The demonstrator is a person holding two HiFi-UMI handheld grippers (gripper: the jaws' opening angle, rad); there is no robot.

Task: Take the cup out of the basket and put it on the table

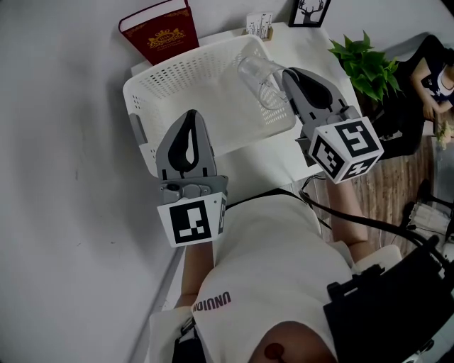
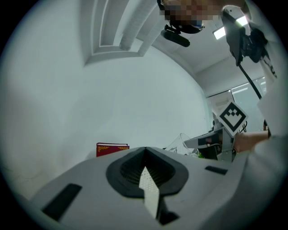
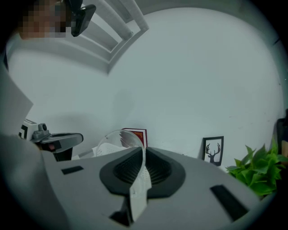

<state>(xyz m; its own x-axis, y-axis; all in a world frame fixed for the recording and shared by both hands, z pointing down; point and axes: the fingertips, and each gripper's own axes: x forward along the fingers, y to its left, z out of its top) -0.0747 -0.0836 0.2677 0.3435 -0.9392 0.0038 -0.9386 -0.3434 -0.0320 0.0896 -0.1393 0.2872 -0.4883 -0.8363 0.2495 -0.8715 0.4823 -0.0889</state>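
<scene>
A clear plastic cup (image 1: pixel 259 78) hangs tilted over the right side of the white perforated basket (image 1: pixel 198 78). My right gripper (image 1: pixel 287 78) is shut on the cup's wall at the rim. In the right gripper view the cup wall (image 3: pixel 112 139) runs down between the jaws of the right gripper (image 3: pixel 141 175). My left gripper (image 1: pixel 190 117) is at the basket's near left rim. In the left gripper view a strip of perforated basket wall (image 2: pixel 149 191) is pinched in the left gripper (image 2: pixel 146 179), and the cup (image 2: pixel 186 140) shows at the right.
The basket stands on a white table (image 1: pixel 298 42) against a white wall. A red book (image 1: pixel 159 32) leans behind the basket. A framed deer picture (image 1: pixel 310 12) and a green plant (image 1: pixel 365 67) stand at the right. A second person (image 1: pixel 436 78) sits beyond the plant.
</scene>
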